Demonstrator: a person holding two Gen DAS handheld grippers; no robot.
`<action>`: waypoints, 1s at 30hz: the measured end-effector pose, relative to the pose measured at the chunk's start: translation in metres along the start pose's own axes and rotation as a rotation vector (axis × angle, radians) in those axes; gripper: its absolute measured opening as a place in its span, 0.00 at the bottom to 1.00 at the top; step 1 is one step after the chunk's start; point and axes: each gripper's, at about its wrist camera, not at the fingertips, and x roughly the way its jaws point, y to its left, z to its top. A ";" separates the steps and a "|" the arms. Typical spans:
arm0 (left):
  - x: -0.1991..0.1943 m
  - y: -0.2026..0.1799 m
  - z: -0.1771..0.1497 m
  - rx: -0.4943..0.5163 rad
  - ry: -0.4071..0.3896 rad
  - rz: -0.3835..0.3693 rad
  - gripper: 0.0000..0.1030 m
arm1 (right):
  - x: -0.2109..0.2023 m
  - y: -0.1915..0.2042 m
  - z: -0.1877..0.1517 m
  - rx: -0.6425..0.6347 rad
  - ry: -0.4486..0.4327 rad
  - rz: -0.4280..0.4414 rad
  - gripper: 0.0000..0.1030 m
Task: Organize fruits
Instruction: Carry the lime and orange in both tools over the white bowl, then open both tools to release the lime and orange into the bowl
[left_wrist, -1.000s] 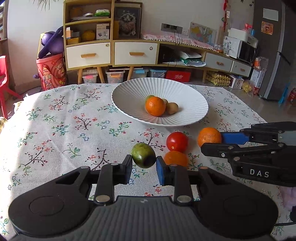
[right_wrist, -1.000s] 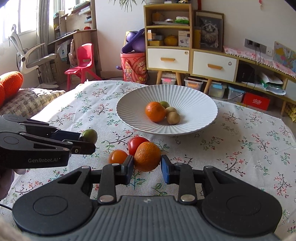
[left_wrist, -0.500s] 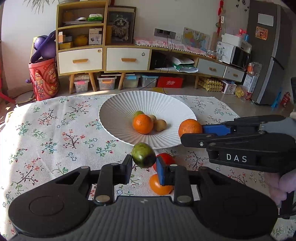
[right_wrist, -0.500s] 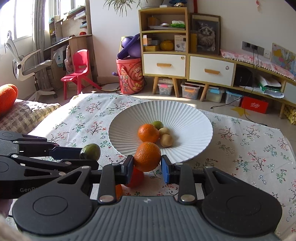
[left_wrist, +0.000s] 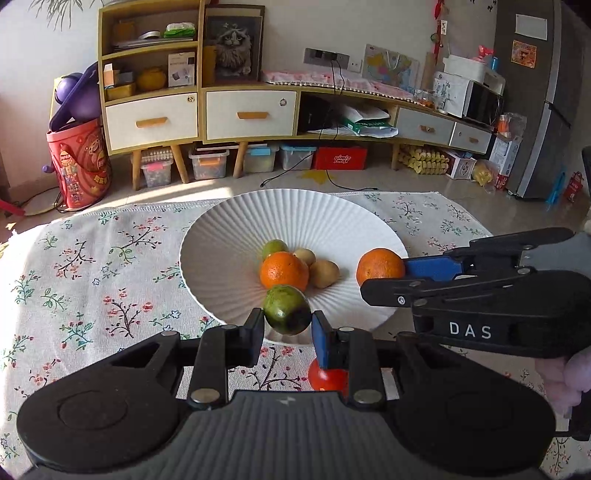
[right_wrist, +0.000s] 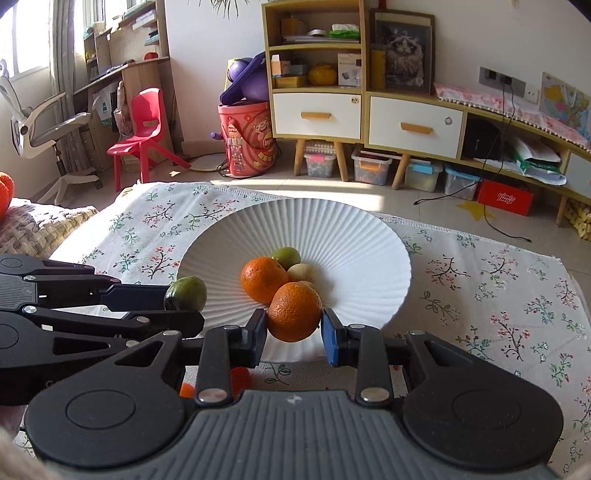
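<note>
Left gripper (left_wrist: 288, 326) jaws clamped on a green fruit (left_wrist: 287, 309) over the near rim of the white ribbed plate (left_wrist: 229, 236), right gripper (right_wrist: 293, 330) jaws clamped on an orange (right_wrist: 294, 311) above the same rim, another orange (left_wrist: 283, 270) in the plate, tomato (left_wrist: 327, 378) on the floral-clothed table (left_wrist: 92, 280) beneath

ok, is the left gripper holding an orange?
No, the left gripper is shut on a green fruit; the orange sits between the right gripper fingers.
</note>
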 end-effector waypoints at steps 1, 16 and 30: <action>0.003 0.000 0.001 0.007 0.007 -0.001 0.11 | 0.001 -0.002 0.000 0.003 0.004 0.000 0.28; 0.032 0.002 0.009 0.087 0.056 -0.012 0.11 | 0.024 -0.013 0.006 0.000 0.056 0.034 0.28; 0.032 0.004 0.012 0.089 0.036 -0.005 0.14 | 0.022 -0.017 0.008 0.018 0.042 0.029 0.29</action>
